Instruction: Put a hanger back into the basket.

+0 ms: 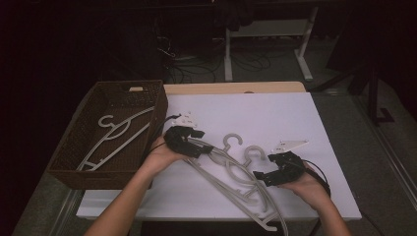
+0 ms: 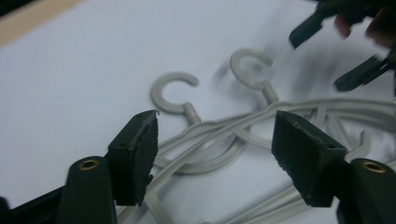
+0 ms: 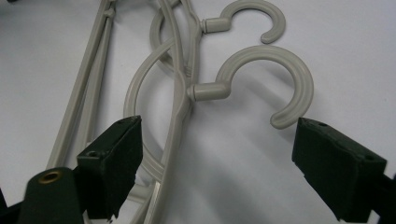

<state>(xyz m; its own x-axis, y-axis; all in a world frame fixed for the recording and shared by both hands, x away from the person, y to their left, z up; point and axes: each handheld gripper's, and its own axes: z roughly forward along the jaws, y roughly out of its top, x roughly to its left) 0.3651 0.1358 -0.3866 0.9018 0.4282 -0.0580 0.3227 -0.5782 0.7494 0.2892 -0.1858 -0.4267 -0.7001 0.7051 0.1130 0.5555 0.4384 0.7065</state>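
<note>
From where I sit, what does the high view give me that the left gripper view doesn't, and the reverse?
High view alone: the wicker basket with a hanger in it, and both hands. Left gripper view alone: a close look at the left gripper, whose fingers stand open above the hanger arms. Both: the two hangers on the table and the white table.
</note>
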